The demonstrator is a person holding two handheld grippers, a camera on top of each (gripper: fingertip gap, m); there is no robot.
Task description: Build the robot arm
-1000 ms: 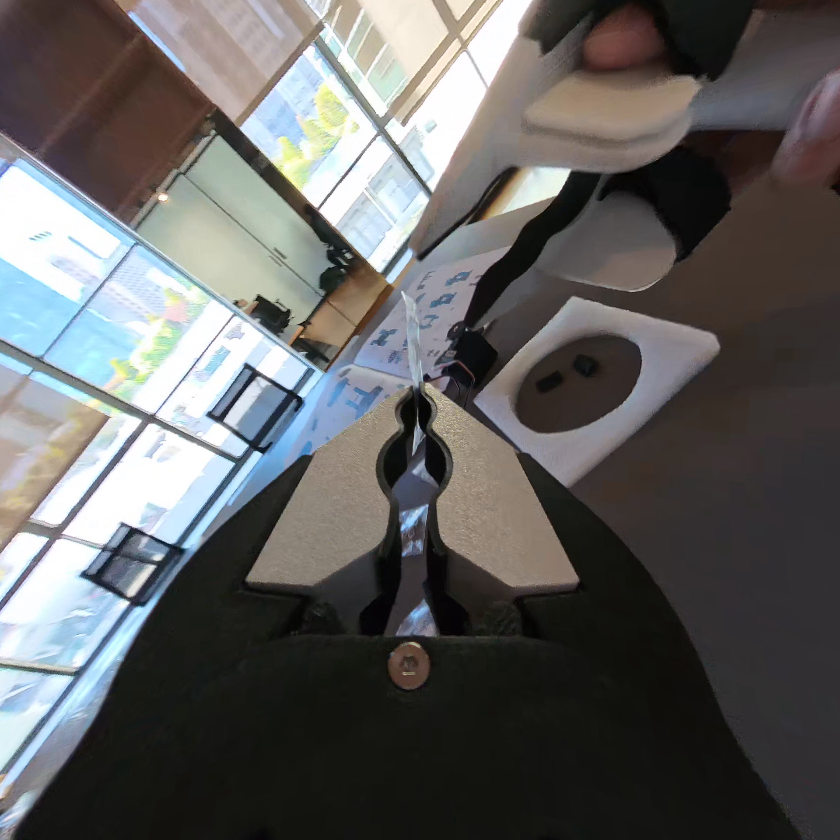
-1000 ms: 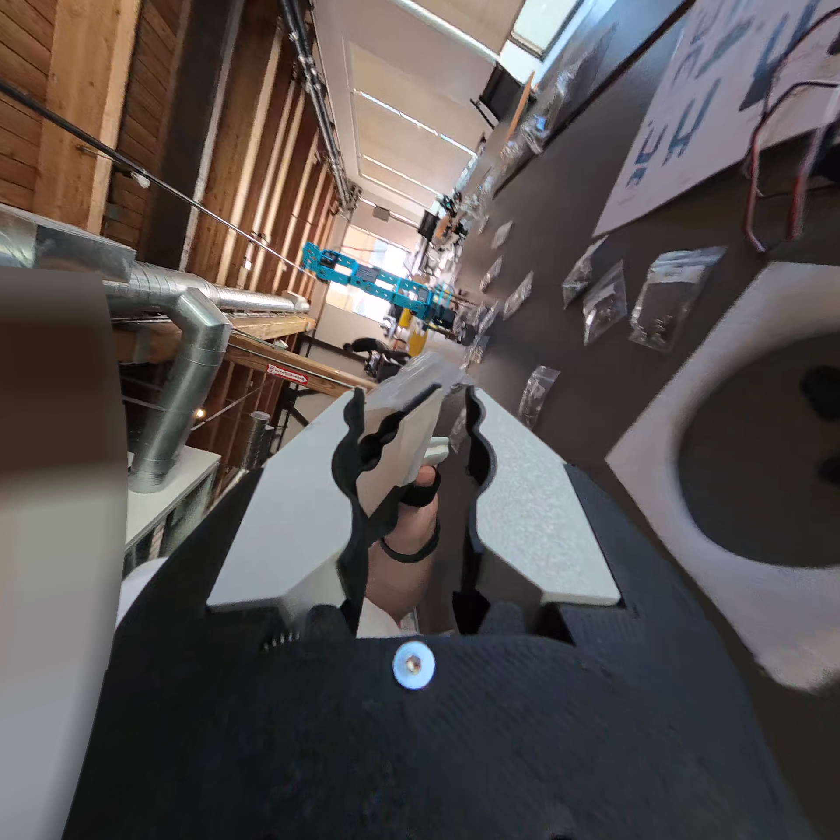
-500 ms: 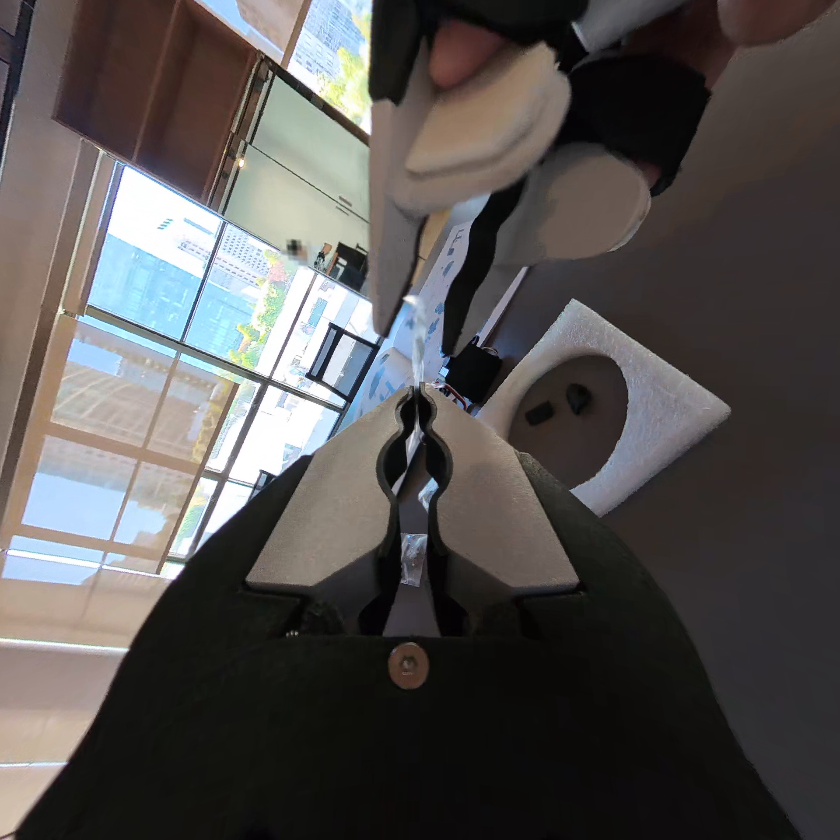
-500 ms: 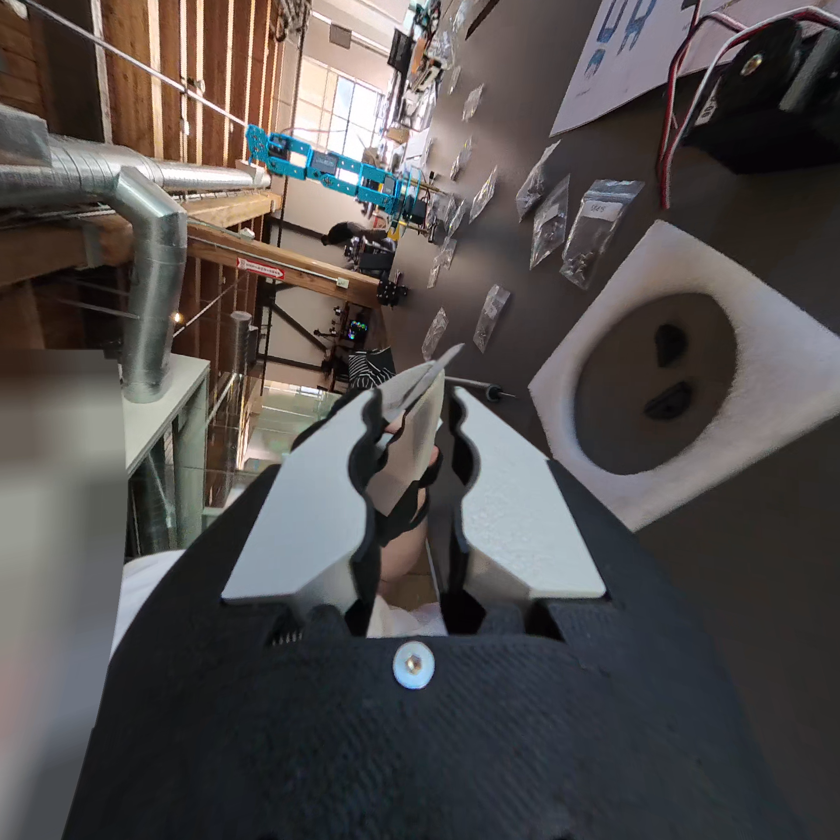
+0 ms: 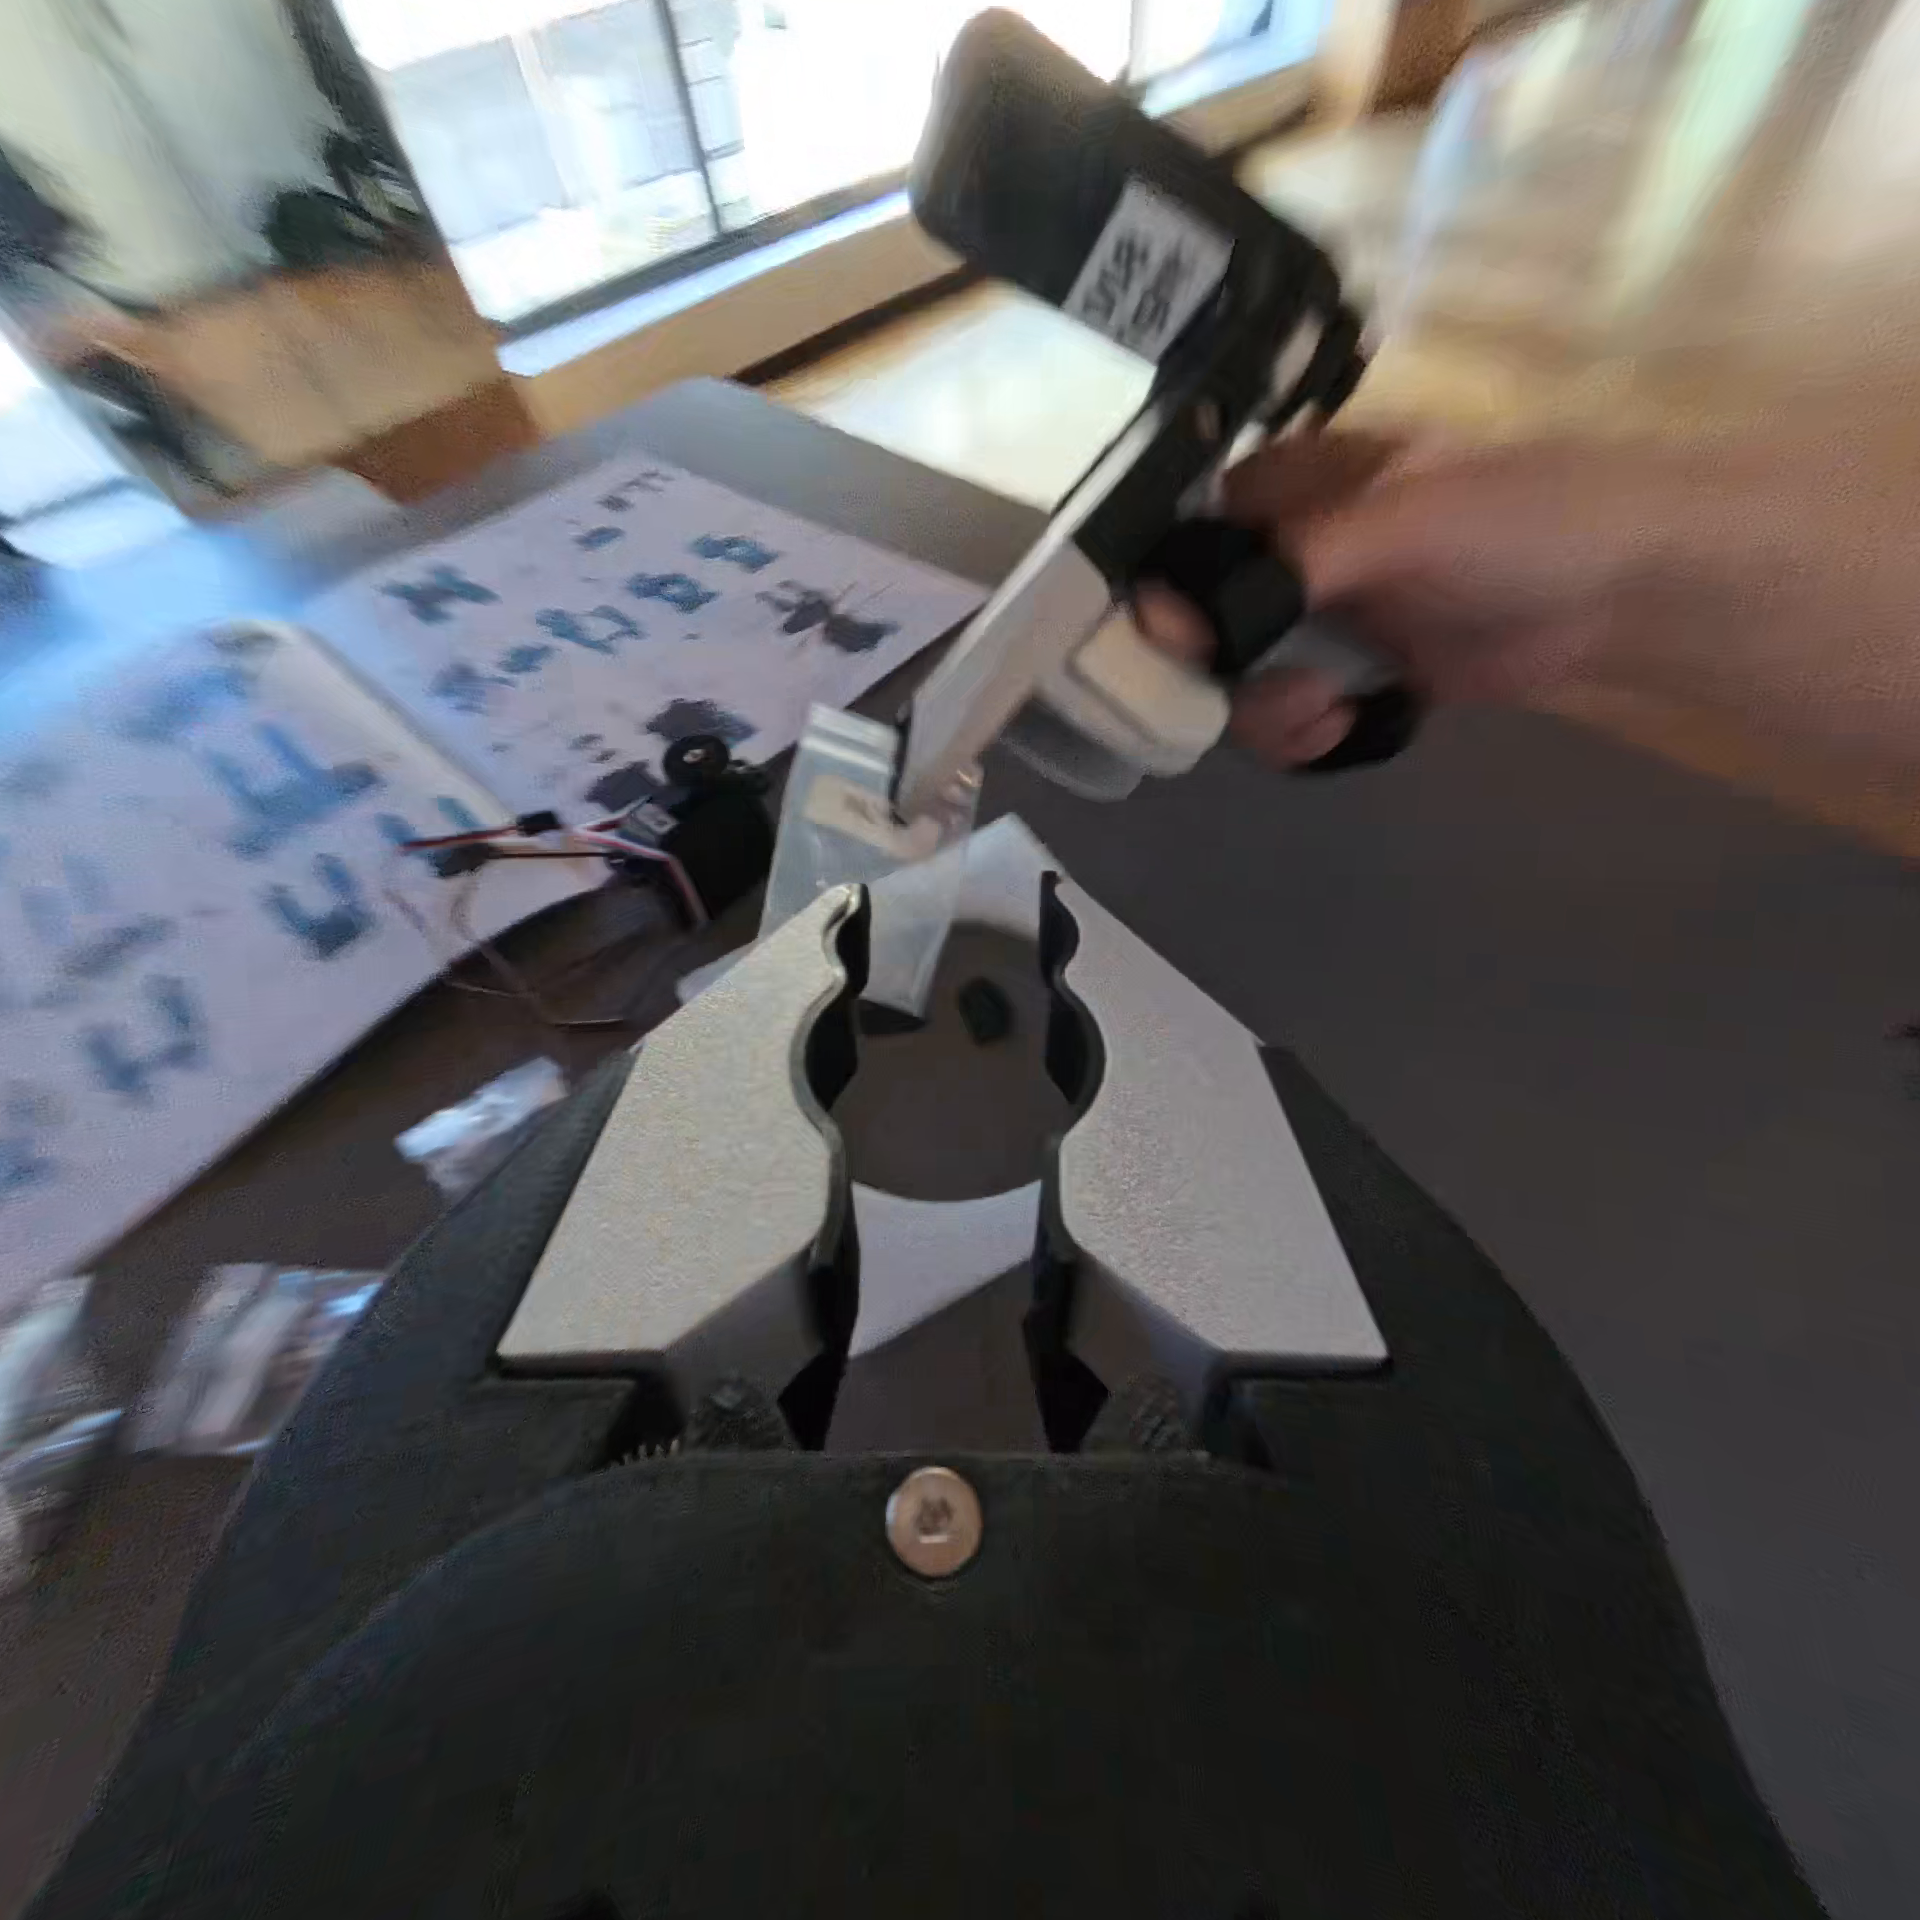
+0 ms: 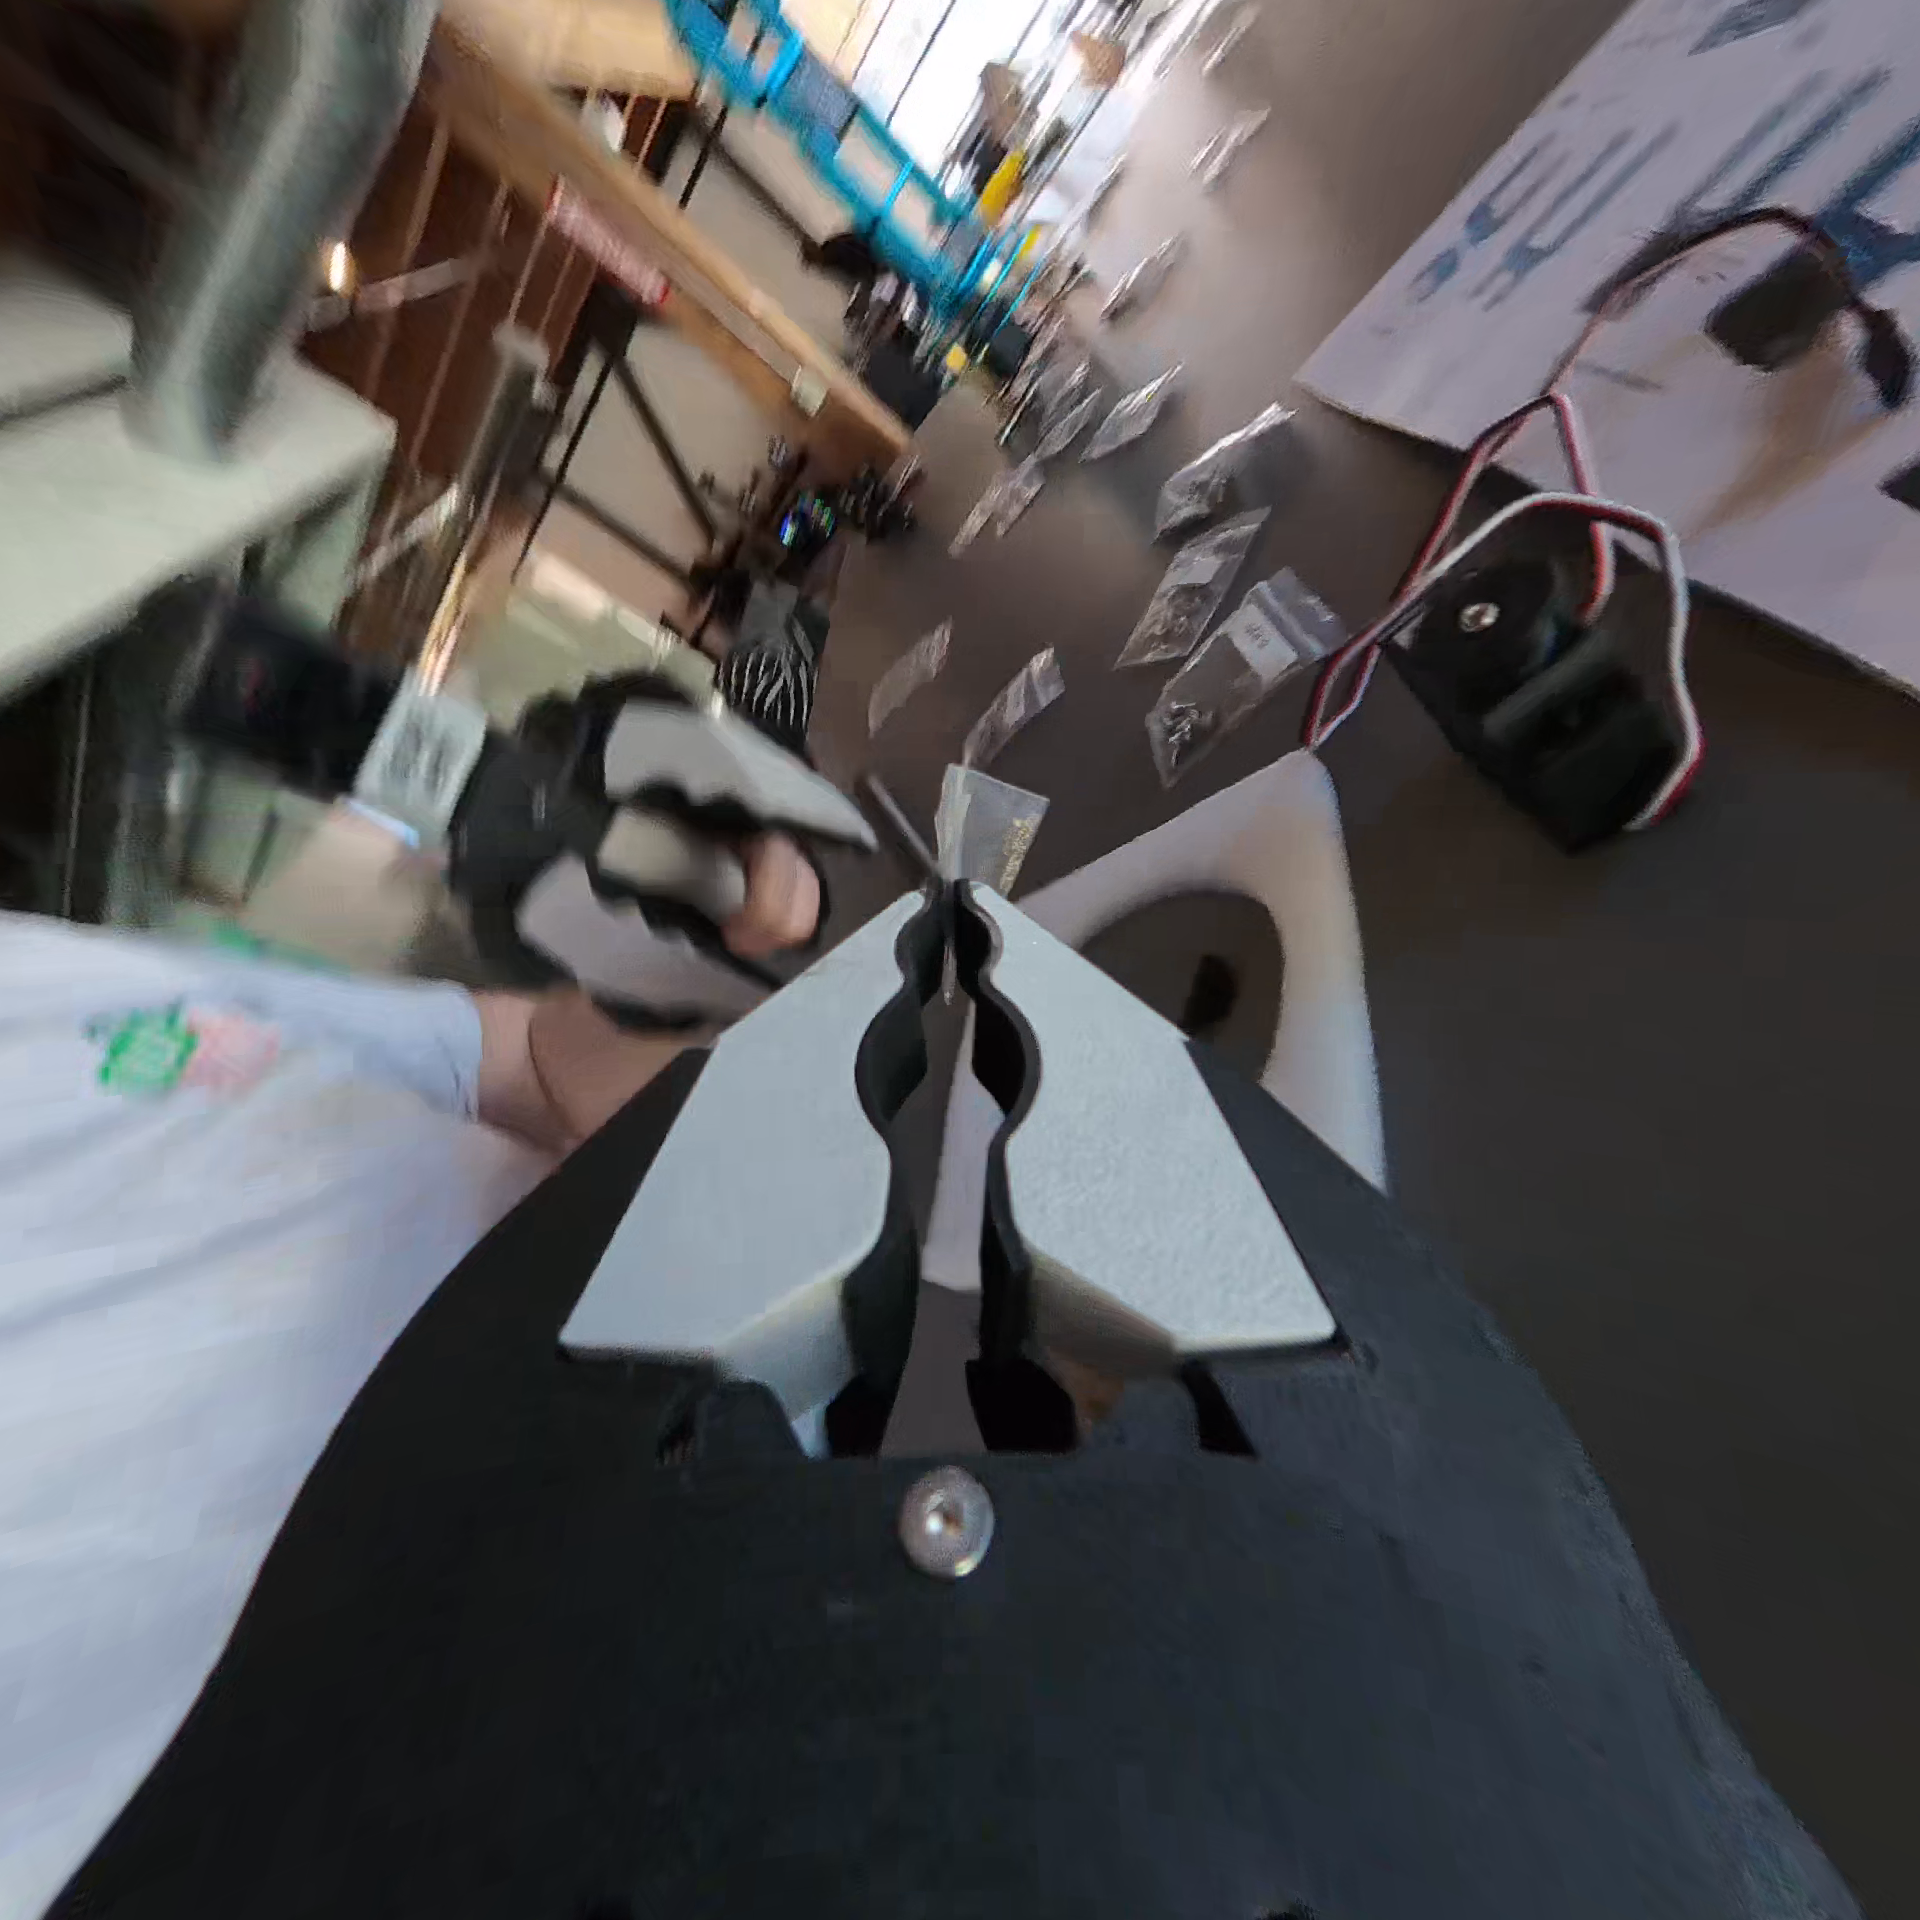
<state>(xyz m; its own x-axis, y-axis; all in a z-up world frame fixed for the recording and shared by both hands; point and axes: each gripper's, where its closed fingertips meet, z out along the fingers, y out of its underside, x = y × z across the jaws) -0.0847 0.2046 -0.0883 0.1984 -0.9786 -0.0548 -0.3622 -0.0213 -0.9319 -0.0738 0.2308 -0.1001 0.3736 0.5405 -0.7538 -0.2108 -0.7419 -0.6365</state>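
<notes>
- Left wrist view: the left gripper (image 5: 948,914) hangs over the dark desk (image 5: 1558,1039) with its jaws apart and nothing between them. Through the gap shows the round hollow of a white foam tray (image 5: 935,1278), with a small black part (image 5: 985,1010) lying in it
- Just ahead, the right gripper (image 5: 914,800) (blurred by motion, gripped by a person's hand (image 5: 1455,623)) pinches a small clear plastic bag (image 5: 862,831), which hangs above the tray's far edge
- To the left lie a black servo (image 5: 717,821) with red, white and black wires, large white printed sheets (image 5: 312,790) and more small bags (image 5: 488,1122)

- Right wrist view: the right gripper (image 6: 951,888) has its jaws together on the edge of the clear plastic bag (image 6: 982,831). The bag stands up past the tips, with what look like small bits of hardware inside
- The left gripper (image 6: 831,821) is off to the left, apart from the bag, jaws spread
- Beyond are the foam tray (image 6: 1309,935), the servo (image 6: 1558,717) and a row of small bags (image 6: 1226,634) on the desk (image 6: 1662,1143)

- Handling, as a judgement: the bag looks very light, thin, limp and slick, so it would fold and could slide out of a loose pinch. A flat edge or the sealed strip seems the surest hold, away from the lumpy contents
</notes>
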